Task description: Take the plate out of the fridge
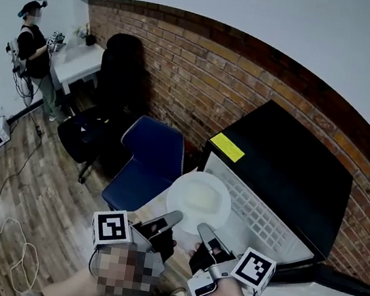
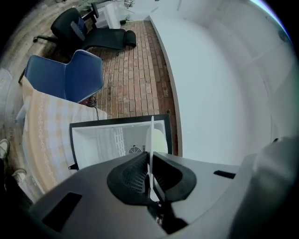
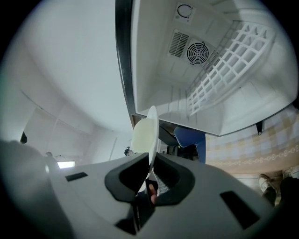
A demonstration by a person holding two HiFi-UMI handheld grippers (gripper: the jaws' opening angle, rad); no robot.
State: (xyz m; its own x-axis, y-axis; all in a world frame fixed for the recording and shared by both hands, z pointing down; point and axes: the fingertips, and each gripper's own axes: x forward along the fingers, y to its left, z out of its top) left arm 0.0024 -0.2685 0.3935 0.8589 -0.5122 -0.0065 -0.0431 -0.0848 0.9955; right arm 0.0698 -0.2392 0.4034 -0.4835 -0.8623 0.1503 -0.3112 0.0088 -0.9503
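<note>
Plate [image 1: 199,200] rim sits pinched edge-on in the narrow jaws of the left gripper [image 1: 168,221] and right gripper [image 1: 205,233]. With only its near edge gripped, both should draw back level and together, or it may tip. White, round, shallow and apparently empty, it hangs in front of the open fridge [image 1: 285,166].

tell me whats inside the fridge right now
Inside the fridge: a white wire shelf and a round fan vent on the back wall. The plate is outside, clamped by the left gripper and right gripper. Plate and grippers hide part of the interior.
</note>
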